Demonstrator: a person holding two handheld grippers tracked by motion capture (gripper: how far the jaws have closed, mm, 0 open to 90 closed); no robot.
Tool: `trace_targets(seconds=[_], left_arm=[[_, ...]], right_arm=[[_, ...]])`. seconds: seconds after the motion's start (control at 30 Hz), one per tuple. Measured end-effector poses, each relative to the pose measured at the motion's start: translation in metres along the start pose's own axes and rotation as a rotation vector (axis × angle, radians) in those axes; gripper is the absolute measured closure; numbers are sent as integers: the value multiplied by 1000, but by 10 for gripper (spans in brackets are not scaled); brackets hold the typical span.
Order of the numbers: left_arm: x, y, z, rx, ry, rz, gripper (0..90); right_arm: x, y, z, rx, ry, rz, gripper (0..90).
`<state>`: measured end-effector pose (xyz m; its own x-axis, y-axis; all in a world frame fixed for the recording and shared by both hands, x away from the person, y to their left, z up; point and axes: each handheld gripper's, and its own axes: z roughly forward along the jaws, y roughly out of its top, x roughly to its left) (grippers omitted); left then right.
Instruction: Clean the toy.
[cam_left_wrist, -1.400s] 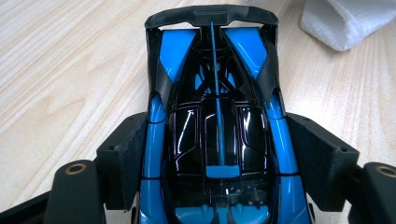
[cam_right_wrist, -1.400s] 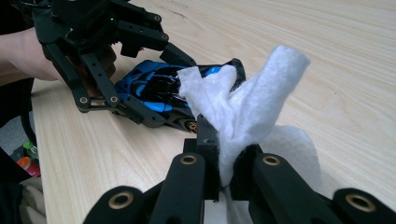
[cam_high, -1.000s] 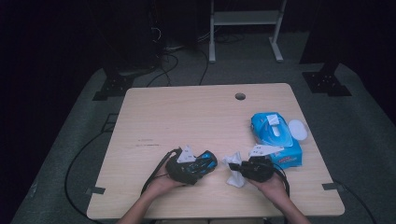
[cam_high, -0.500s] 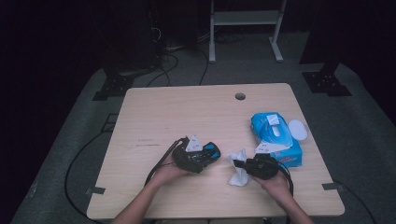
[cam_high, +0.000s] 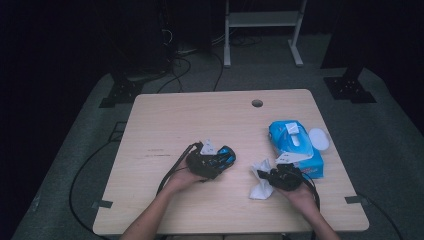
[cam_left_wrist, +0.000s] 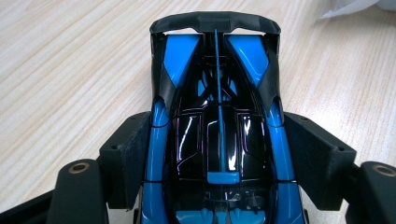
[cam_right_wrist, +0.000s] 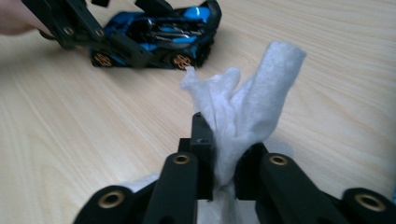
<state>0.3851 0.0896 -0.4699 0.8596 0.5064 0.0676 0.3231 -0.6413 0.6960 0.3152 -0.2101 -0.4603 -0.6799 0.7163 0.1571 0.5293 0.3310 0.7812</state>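
A blue and black toy car (cam_high: 226, 155) rests on the wooden table (cam_high: 200, 115), and my left gripper (cam_high: 219, 160) is shut on its sides. In the left gripper view the car (cam_left_wrist: 219, 93) points away, with the pads of my left gripper (cam_left_wrist: 219, 156) pressed on both doors. My right gripper (cam_high: 263, 175) holds a crumpled white wipe (cam_high: 260, 189) just right of the car. Its jaws have just been opening a little, but in the right gripper view the wipe (cam_right_wrist: 252, 102) still stands pinched in the right gripper (cam_right_wrist: 224, 161). Beyond it lies the car (cam_right_wrist: 159, 32).
A blue pack of wet wipes (cam_high: 295, 147) lies at the table's right side, with its white round lid (cam_high: 318, 138) open beside it. A cable hole (cam_high: 257, 103) sits near the far edge. Black cables trail from both grippers toward the near edge.
My left hand has carried the car a little away from the near edge and toward the wipe. The right hand has stayed about where it was, with the wipe still in its jaws.
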Motion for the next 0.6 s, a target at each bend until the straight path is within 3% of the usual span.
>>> trace_targets(seconds=[0.27,0.6], left_arm=[[3,-1,-11,-54,1,-29,216],[5,-6,-24,-69,5,-42,188]], right_arm=[[-7,1,-6,-37,-19,35,515],[-12,5,-17,-94,-36,36,430]])
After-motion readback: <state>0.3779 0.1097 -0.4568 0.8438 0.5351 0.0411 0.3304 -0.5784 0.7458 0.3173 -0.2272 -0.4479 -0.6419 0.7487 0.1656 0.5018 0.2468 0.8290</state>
